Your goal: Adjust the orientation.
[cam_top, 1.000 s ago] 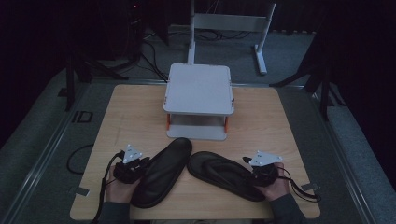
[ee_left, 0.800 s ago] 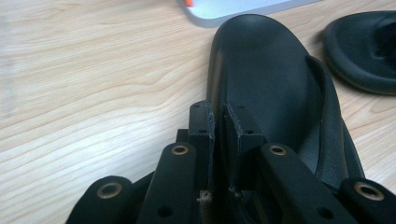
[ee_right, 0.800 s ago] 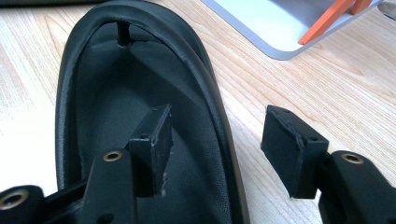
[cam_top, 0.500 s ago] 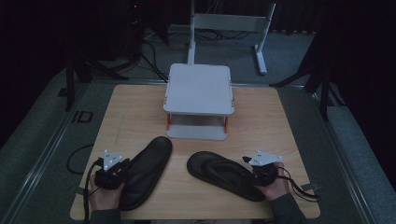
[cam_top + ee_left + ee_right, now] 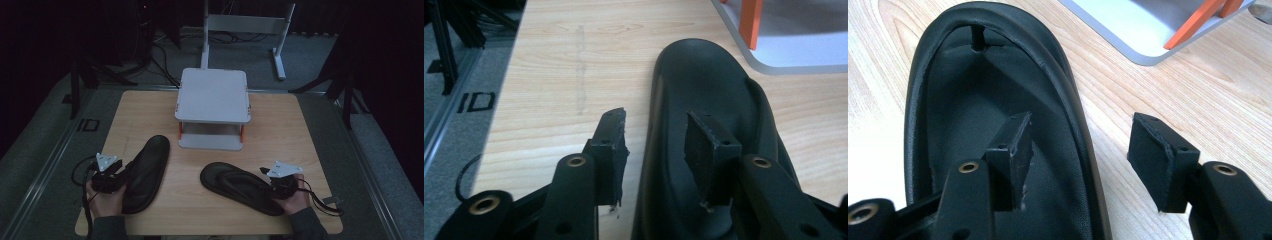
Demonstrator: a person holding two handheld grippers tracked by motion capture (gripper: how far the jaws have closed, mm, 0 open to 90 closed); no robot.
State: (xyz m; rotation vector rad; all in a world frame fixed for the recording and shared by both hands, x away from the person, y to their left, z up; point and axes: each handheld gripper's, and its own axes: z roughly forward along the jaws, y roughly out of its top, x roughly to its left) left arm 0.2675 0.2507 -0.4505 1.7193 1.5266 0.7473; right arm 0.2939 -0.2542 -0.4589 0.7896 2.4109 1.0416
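High view: the left slipper [image 5: 145,174] lies lengthwise ahead of the left hand-held gripper [image 5: 121,172], whose jaws, just opened, straddle its near rim without pressing, while the right hand-held gripper [image 5: 274,186], jaws wide, straddles the right slipper [image 5: 240,187] edge on the surface [image 5: 280,130].

Two black sandals [image 5: 145,172] [image 5: 240,186], one grey stand [image 5: 214,107], one wooden table [image 5: 280,130].

Dragged away from the right slipper [image 5: 241,187] toward the table's [image 5: 280,135] left edge: the left slipper [image 5: 145,172], no longer overlapping its mate and now well apart from it. Just been opening around its rim, the left gripper [image 5: 656,145], one jaw over the slipper, one beside it.
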